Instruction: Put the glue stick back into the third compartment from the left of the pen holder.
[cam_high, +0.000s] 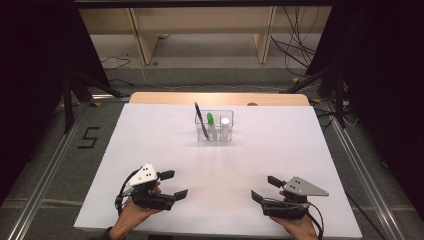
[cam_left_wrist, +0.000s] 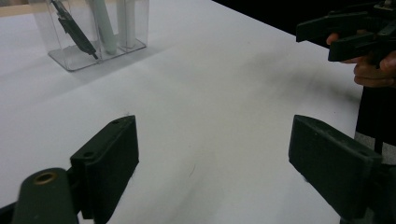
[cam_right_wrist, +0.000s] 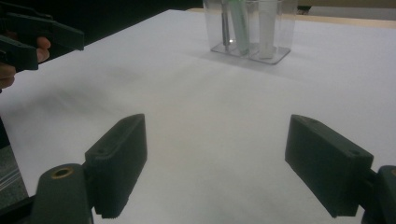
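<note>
A clear plastic holder (cam_high: 214, 136) stands upright at the table's far middle. It holds a black pen (cam_high: 200, 119), a green-capped marker (cam_high: 211, 121) and a white-capped marker (cam_high: 225, 126). My left gripper (cam_high: 174, 184) rests open near the front left, jaws wide apart with nothing between them. My right gripper (cam_high: 266, 188) rests open near the front right, also empty. In the left gripper view the holder (cam_left_wrist: 91, 44) sits at the upper left and the right gripper (cam_left_wrist: 348, 35) at the upper right. In the right gripper view the holder (cam_right_wrist: 250, 49) is at the top centre, the left gripper (cam_right_wrist: 44, 39) at the upper left.
The white table top (cam_high: 220, 165) has a wooden strip (cam_high: 220, 98) along its far edge. Dark stands (cam_high: 67, 95) and cables (cam_high: 295, 45) flank the table on the floor. A "5" mark (cam_high: 89, 137) lies on the floor at the left.
</note>
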